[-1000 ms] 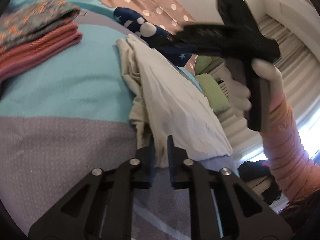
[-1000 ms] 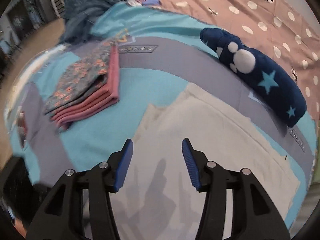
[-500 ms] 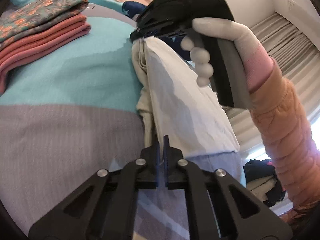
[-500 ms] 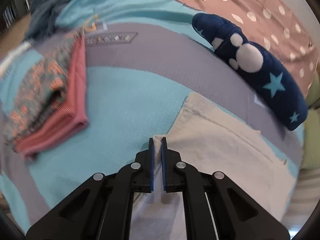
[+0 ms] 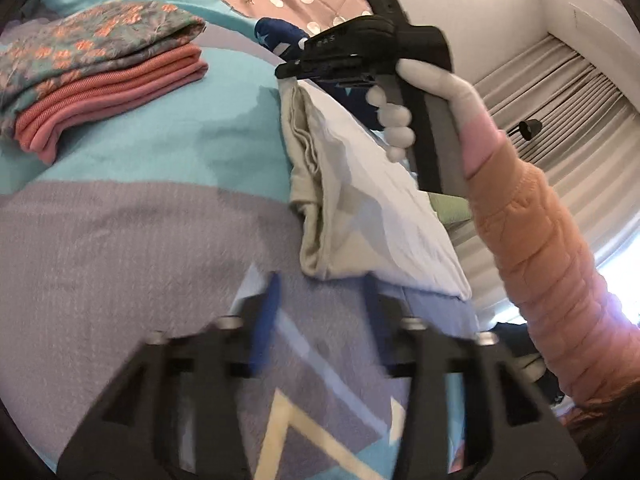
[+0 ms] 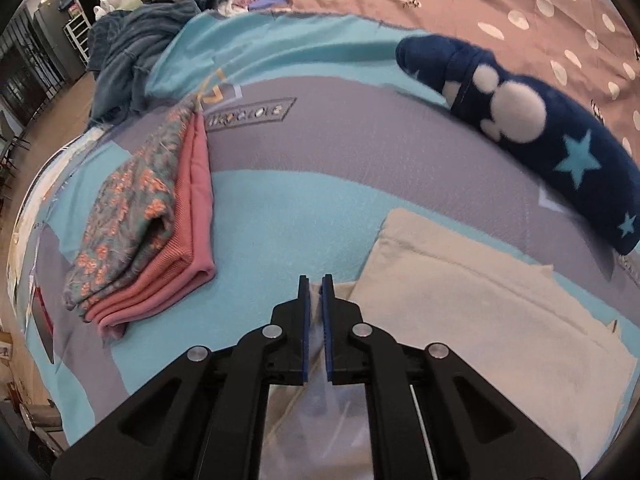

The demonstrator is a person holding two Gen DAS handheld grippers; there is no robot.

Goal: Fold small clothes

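Note:
A cream garment (image 5: 360,200) lies folded lengthwise on the bedspread (image 5: 120,240), in the left wrist view running away from me. My left gripper (image 5: 320,292) is low in that view and blurred. Its jaws are opening, the garment's near corner lies just past the tips, and no pad touches it. At the far end my right gripper (image 5: 285,74), held by a gloved hand (image 5: 394,120), is shut on the garment's corner. In the right wrist view the right gripper (image 6: 315,282) pinches the cream garment's (image 6: 480,300) left edge between nearly closed blue pads.
A folded stack of floral and pink clothes (image 6: 148,216) lies left of the garment. A navy star-patterned plush (image 6: 540,128) lies beyond it, with a dotted pink blanket (image 6: 480,0) behind. A blue heap of clothes (image 6: 132,52) sits at the bed's far left. Curtains (image 5: 560,92) hang to the right.
The left gripper was shut on the garment's near edge and has now let go and opened. The right gripper went from open to shut on the garment's far edge.

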